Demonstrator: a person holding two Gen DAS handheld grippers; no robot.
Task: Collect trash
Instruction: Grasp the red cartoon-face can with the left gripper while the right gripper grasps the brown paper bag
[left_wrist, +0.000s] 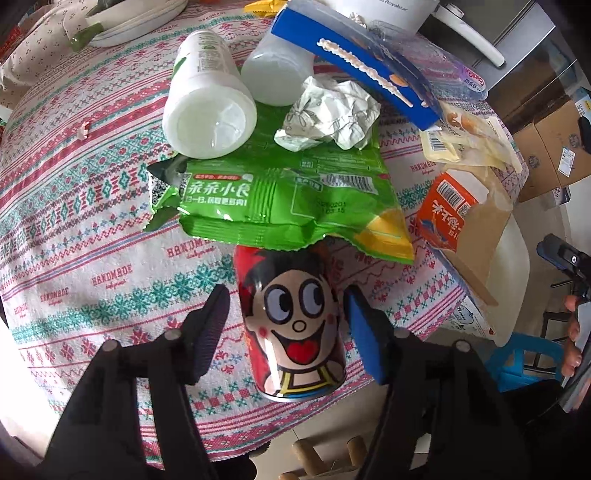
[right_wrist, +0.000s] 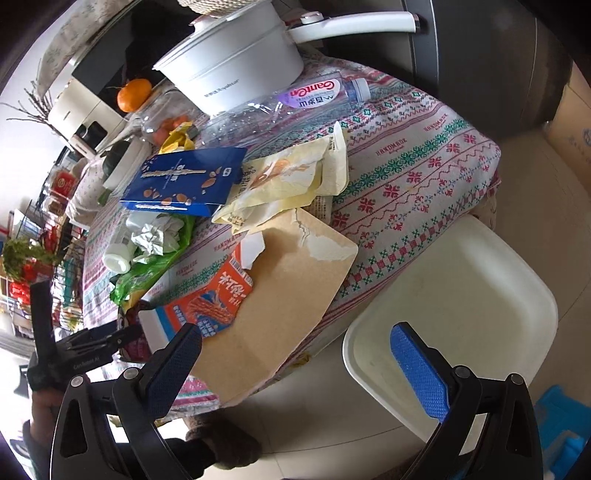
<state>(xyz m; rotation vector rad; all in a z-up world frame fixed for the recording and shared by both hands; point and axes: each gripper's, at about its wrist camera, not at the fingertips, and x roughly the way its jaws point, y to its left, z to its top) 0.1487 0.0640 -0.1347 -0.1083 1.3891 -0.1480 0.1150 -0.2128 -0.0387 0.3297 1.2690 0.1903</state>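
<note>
Here the left tool (left_wrist: 286, 325) straddles a red cartoon can (left_wrist: 295, 325) lying on the counter (left_wrist: 74, 206) just below a green snack bag (left_wrist: 280, 195), its pads beside the can but not pressing. The right tool (right_wrist: 295, 363) gapes empty over the counter's edge, near a torn brown envelope (right_wrist: 280, 295).

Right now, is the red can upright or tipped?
Tipped: the can lies on its side on the tablecloth, rim towards the camera.
</note>
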